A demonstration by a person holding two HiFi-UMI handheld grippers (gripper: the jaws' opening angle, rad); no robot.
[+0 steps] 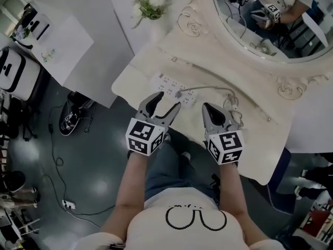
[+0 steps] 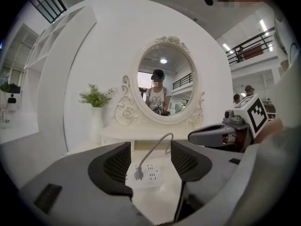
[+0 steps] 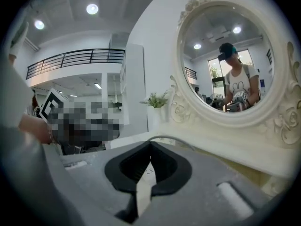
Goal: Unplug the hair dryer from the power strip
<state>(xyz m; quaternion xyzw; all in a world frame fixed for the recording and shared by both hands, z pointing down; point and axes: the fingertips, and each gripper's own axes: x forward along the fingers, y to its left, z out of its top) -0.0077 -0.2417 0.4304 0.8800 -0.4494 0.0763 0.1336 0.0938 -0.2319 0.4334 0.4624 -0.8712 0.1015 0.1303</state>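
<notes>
The left gripper (image 1: 167, 100) (image 2: 150, 161) is open wide. It holds nothing. Its two black pads (image 2: 117, 164) stand far apart. Between them, a bit farther on, the white power strip (image 2: 146, 175) can be seen. The pads do not touch it.

The power strip (image 1: 177, 90) lies flat on the cream surface (image 1: 140, 72), in front of the big oval mirror (image 1: 244, 35). A grey plug (image 1: 178, 94) (image 2: 139, 174) sits in the strip. Its grey cord (image 1: 213, 87) (image 2: 157, 147) goes up from the plug, bends, and runs off to the right. It ends in a tangle by the right gripper. The hair dryer itself cannot be made out.

The right gripper (image 1: 206, 108) (image 3: 149, 161) is closed. Its jaws are pressed together with nothing between them. It is just to the right of the left gripper, over the front edge of the surface. It is near the strip but does not touch it.

A green plant (image 1: 151, 4) stands at the back left of the surface.
</notes>
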